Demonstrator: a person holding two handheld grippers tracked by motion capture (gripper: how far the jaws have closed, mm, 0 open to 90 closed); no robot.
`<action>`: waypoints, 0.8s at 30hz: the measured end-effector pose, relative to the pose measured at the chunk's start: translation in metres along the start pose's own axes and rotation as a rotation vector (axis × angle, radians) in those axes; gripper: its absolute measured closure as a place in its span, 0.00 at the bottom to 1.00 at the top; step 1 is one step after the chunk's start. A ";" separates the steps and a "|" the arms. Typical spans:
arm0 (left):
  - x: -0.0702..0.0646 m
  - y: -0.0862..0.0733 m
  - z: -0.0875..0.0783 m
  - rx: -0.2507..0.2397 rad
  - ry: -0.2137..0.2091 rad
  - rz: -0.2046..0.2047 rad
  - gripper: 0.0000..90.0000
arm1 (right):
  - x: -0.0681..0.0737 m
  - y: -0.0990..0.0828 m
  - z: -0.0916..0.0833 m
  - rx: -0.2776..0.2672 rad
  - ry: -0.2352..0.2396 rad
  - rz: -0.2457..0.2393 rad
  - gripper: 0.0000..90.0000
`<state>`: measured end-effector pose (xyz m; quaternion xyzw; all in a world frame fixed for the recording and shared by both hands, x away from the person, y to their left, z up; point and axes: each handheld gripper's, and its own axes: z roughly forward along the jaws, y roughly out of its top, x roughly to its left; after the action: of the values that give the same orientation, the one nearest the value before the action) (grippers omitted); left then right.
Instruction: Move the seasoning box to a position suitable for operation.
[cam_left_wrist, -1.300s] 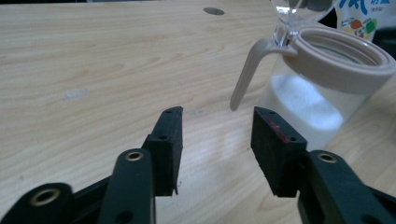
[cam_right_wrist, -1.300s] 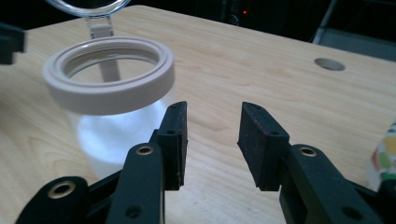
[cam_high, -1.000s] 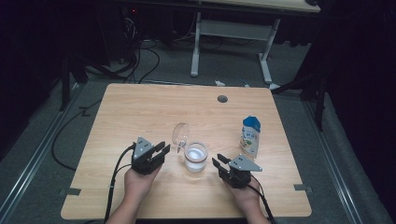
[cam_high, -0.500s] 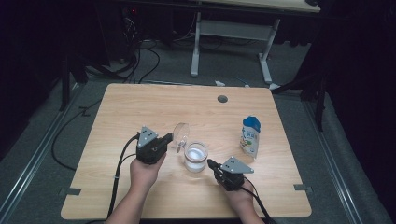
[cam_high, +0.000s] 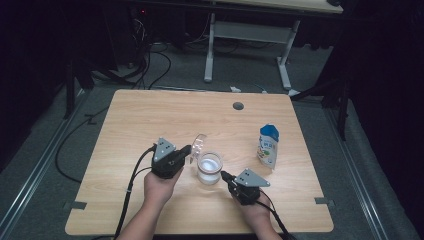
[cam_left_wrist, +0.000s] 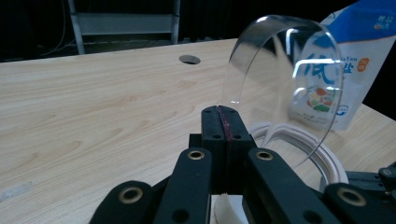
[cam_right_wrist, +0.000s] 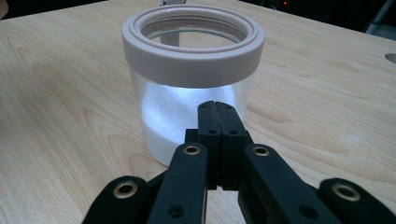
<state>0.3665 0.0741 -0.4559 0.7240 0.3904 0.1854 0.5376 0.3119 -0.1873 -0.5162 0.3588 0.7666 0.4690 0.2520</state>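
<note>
A glass jar (cam_high: 209, 169) with a pale rim (cam_right_wrist: 191, 51) stands at the table's middle front, partly filled with white powder. Its clear lid (cam_high: 200, 142) stands tipped up at the jar's far left edge. My left gripper (cam_high: 190, 149) is shut, and its tips (cam_left_wrist: 219, 112) rest right at the lower edge of the lid (cam_left_wrist: 280, 70), with nothing pinched between them. Just right of the jar, my right gripper (cam_high: 223, 175) is also shut. Its tips (cam_right_wrist: 217, 108) point at the jar's (cam_right_wrist: 159, 126) glass wall, close to it. A blue and white bag (cam_high: 268, 145) stands upright to the right.
The wooden table (cam_high: 150, 120) has a round cable hole (cam_high: 238, 106) near its far edge. The bag (cam_left_wrist: 359, 60) rises behind the lid in the left gripper view. Cables trail from both grippers toward the front edge. Beyond the table are a dark floor and a desk frame.
Both grippers' jaws have closed from partly open to shut. The left gripper moved up and turned toward the lid. The right gripper edged left toward the jar.
</note>
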 end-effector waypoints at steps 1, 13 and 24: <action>-0.001 -0.001 0.000 0.000 -0.002 0.002 1.00 | 0.000 0.000 0.000 0.000 0.000 0.000 1.00; 0.003 -0.014 -0.005 0.024 0.017 0.005 1.00 | 0.001 0.000 -0.001 -0.002 0.006 -0.003 1.00; 0.037 -0.051 -0.041 0.102 0.114 0.053 0.76 | -0.004 0.001 -0.003 -0.010 -0.014 0.007 1.00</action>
<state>0.3426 0.1350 -0.4945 0.7489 0.4099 0.2206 0.4716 0.3124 -0.1918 -0.5140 0.3636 0.7611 0.4715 0.2575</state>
